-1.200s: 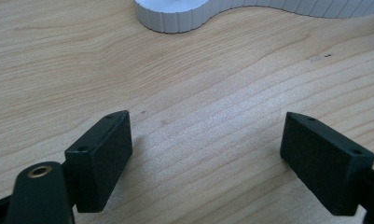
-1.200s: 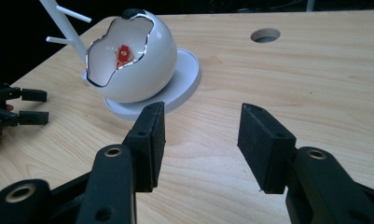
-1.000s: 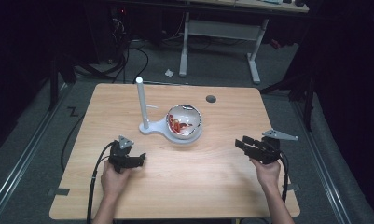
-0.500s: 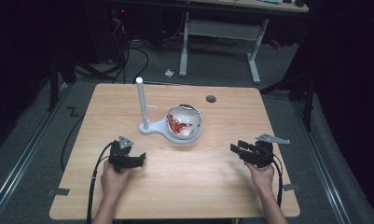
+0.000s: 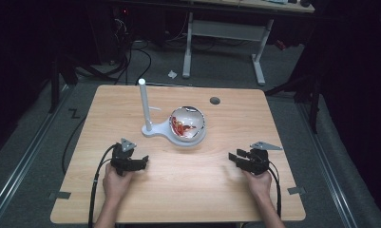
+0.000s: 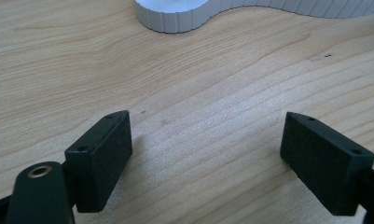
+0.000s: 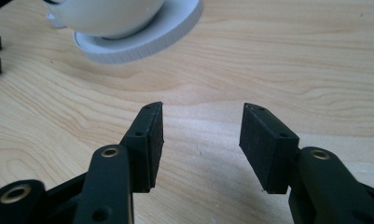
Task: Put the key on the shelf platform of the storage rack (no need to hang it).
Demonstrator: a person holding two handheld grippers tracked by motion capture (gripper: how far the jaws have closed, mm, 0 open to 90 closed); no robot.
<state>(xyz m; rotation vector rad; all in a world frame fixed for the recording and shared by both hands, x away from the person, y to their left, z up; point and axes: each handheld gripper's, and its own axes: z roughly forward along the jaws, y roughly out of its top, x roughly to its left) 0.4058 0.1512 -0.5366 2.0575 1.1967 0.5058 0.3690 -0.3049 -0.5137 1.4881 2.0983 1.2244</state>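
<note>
A light wooden tabletop (image 5: 178, 199) carries a white plastic stand (image 5: 155, 130) — a flat, ribbed base with a tall upright white post (image 5: 143, 104) at its left end — set around the middle of the tabletop, somewhat toward the far edge. On the base's rounder right end sits a shiny rounded bowl (image 5: 188, 122) with something red inside; what that is cannot be told. A small dark round hole (image 5: 214, 100) marks the tabletop near the far edge, right of the bowl.

The left gripper (image 5: 139, 163), black and held in the person's left hand (image 5: 116, 180), lies low over the wood near the near-left corner, jaws spread wide with nothing between them. In the left gripper view the bare wood grain shows between the pads (image 6: 100, 158), and the stand's ribbed base (image 6: 175, 16) lies ahead.

The right gripper (image 5: 234, 158), in the right hand (image 5: 258, 183), sits toward the near-right corner — jaws parted and empty, angled toward the middle of the tabletop. In its own view the bowl (image 7: 105, 14) rests on the ribbed base beyond the pads (image 7: 149, 140).
</note>
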